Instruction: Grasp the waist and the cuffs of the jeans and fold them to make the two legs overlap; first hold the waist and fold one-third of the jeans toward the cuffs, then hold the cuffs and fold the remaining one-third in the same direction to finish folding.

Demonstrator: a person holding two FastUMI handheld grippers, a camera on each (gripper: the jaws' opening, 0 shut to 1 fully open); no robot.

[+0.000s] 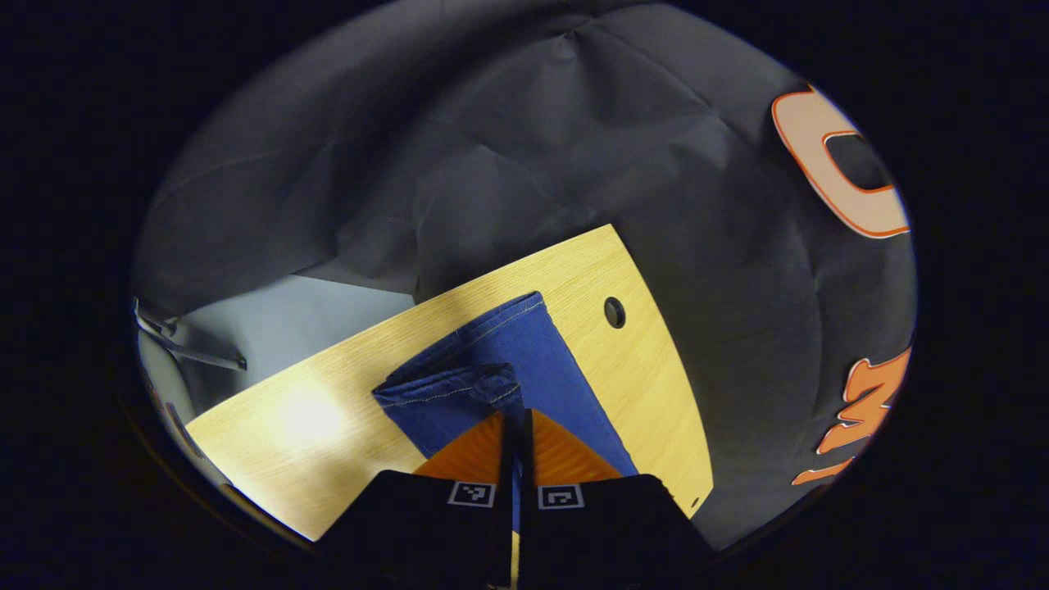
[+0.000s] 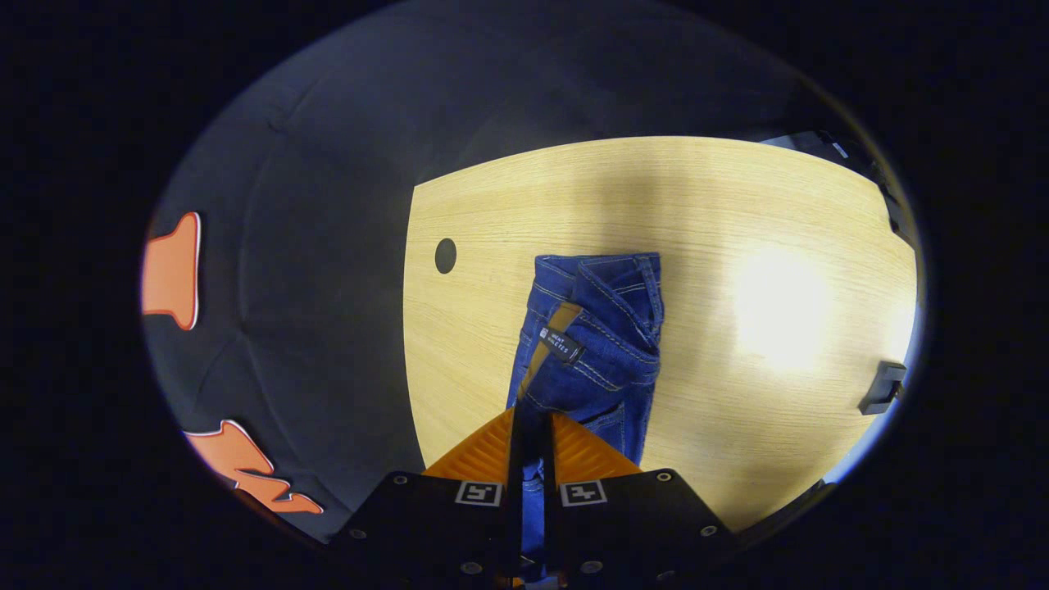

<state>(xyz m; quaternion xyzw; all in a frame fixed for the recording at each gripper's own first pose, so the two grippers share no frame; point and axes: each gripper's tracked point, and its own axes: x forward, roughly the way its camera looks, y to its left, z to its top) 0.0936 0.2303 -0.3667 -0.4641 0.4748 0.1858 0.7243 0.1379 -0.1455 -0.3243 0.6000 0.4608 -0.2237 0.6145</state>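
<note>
Left gripper view looks down along the left gripper, whose two fingers stand almost together with a thin strip of blue denim pinched between them — they are clamped on the jeans. Ahead of the fingers a cuff end with its stitched hem lies on the wooden table, and a second cuff layer is raised just in front of the tips. A small round hole sits in the tabletop just beside the fabric. In the right gripper view the right gripper also has its fingers closed on denim — the cloth runs up between them. Beyond, the waist end of the jeans rests bunched on the table, with the waistband's inner label showing.
</note>
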